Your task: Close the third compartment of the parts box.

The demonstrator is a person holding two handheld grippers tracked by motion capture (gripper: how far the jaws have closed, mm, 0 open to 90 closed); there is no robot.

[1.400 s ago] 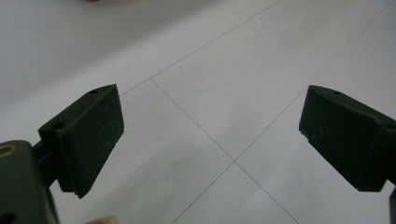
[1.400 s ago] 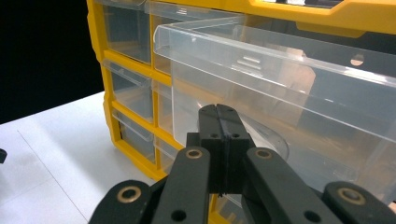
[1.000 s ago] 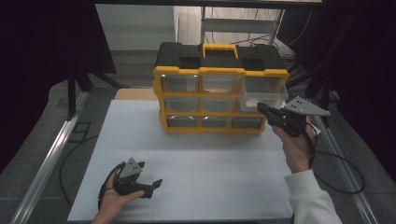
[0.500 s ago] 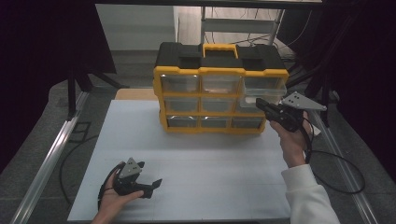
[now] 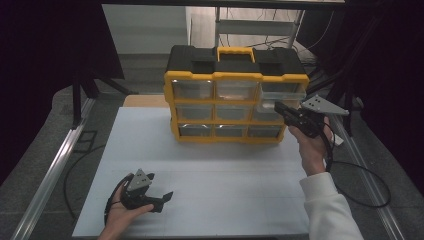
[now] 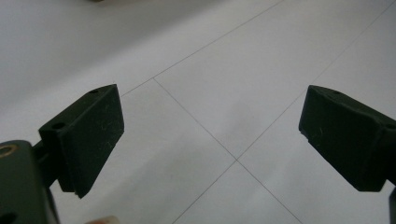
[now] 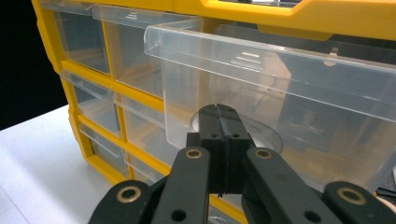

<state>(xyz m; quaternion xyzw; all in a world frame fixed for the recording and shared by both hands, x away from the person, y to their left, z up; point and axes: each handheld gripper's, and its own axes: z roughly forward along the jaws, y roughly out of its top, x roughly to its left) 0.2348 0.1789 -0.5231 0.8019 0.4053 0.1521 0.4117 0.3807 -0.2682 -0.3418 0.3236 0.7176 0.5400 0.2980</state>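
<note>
Standing at the worktop's far edge, the yellow organiser [image 5: 235, 107] has its top right clear drawer [image 7: 280, 98] pulled partly out: light, rigid, slippery plastic, best taken by its front lip. The right gripper [image 7: 224, 140], jaws closed together, presses against the drawer front; the left gripper [image 6: 210, 140] rests wide open near the worktop's near left corner.

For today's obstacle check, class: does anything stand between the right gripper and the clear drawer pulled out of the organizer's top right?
Nothing visible does. The right gripper, jaws closed, sits right at the front wall of the clear drawer, which juts from the yellow organizer.
</note>
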